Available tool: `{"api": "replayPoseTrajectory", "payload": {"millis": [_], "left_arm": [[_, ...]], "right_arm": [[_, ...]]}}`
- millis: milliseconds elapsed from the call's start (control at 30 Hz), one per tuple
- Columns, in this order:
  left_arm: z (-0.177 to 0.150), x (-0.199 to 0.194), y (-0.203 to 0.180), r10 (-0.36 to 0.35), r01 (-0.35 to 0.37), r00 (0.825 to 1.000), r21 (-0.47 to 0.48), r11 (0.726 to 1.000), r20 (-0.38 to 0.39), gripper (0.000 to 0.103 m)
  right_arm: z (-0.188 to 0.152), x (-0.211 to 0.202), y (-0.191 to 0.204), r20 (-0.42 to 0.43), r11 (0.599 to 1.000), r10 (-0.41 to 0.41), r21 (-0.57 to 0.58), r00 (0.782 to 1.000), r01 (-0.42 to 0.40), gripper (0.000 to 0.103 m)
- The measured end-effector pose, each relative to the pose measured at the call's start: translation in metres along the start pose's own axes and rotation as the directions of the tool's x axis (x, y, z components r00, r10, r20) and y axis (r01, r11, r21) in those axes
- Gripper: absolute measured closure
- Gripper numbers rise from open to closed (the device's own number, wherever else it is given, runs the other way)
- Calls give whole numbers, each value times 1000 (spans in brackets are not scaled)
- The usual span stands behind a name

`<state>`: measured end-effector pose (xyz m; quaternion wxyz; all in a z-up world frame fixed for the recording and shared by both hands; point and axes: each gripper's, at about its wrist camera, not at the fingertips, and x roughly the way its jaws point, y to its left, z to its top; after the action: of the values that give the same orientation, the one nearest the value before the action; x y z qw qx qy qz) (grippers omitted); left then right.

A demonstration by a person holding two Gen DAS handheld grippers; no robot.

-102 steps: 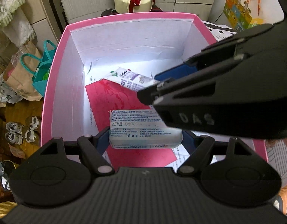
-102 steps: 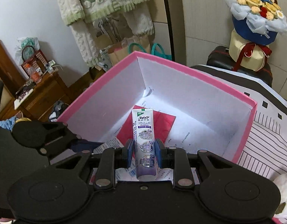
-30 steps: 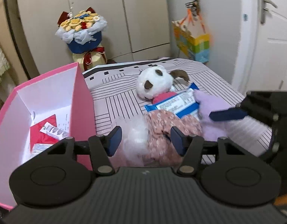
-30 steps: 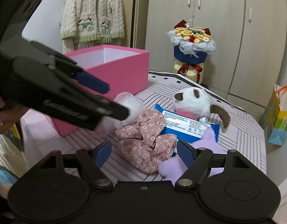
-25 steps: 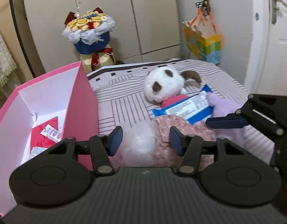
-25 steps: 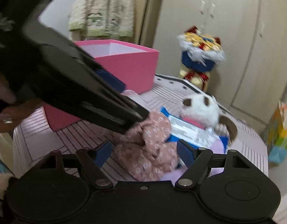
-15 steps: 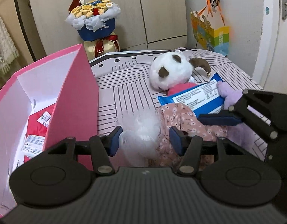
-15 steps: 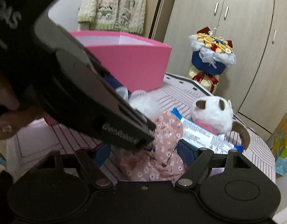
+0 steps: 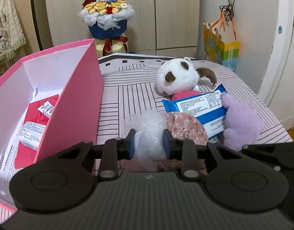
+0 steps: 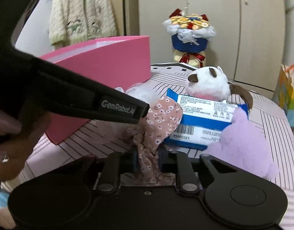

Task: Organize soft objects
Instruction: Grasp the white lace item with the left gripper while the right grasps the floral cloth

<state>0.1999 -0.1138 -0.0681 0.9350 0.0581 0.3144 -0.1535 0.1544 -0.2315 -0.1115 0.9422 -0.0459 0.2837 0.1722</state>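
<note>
My left gripper (image 9: 149,144) is shut on a white mesh puff (image 9: 147,126) lying on the striped bed (image 9: 127,88), just right of the pink box (image 9: 78,99). My right gripper (image 10: 148,159) is shut on a pink floral cloth (image 10: 158,120) beside the puff. The left gripper's black finger crosses the right wrist view, hiding part of the puff. A blue wipes pack (image 9: 200,109) rests on a white plush dog (image 9: 175,76) and against a purple plush (image 9: 240,120). The cloth's upper end touches the pack's near corner.
Inside the open pink box (image 10: 108,61) lie a toothpaste tube (image 9: 46,108) and a tissue pack (image 9: 31,132) on red paper. A bouquet (image 9: 106,19) stands behind the bed, a colourful gift bag (image 9: 221,51) hangs at the right by the door. A hand (image 10: 5,149) shows at far left.
Both grippers sank onto the pile and closed: the left on the white mesh puff, the right on the floral cloth. Earlier both stood open above these things.
</note>
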Motion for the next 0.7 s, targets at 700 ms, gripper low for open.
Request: {"api": "replayPoseTrajectory", "payload": {"millis": [700], "left_arm": [[-30,-65,-6,-43,41,997,31,999,70,77]], "right_arm": [[-20,-31,8,-3,979,-76,188,997,76,83]]}}
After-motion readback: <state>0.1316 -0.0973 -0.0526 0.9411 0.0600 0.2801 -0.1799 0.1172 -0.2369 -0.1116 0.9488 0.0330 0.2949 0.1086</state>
